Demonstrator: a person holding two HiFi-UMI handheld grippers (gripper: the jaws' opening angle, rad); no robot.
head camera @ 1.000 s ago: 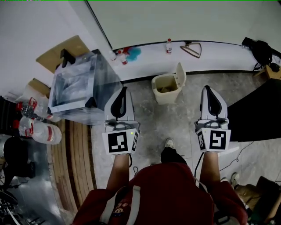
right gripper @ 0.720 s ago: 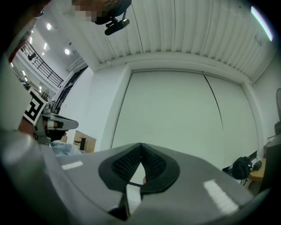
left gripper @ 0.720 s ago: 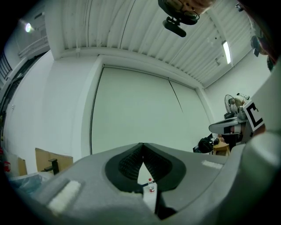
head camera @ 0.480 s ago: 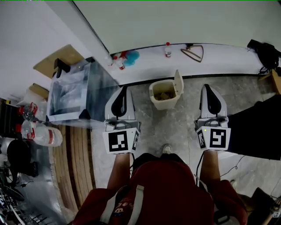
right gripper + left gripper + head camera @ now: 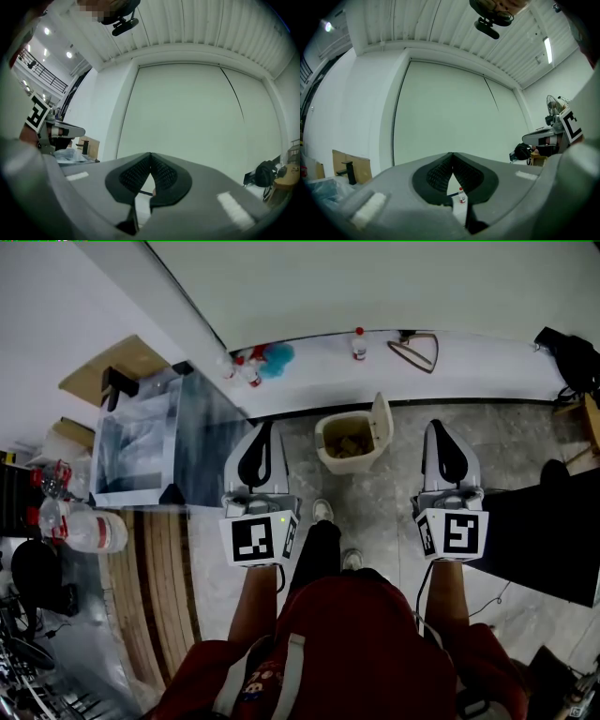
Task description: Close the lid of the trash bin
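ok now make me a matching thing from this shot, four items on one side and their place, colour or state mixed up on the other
1 trash bin lid
2 right gripper
3 small bottle
4 black bag

a jaws together, nothing held
b red cap
c standing upright, open
d far right edge of the head view

Pairs: 1-c, 2-a, 3-b, 4-d

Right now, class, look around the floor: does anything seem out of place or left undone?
The trash bin stands with its lid tipped up, leaving the rubbish inside exposed. By the wall a clothes hanger lies flat near an upright bottle, which are odd places for both.
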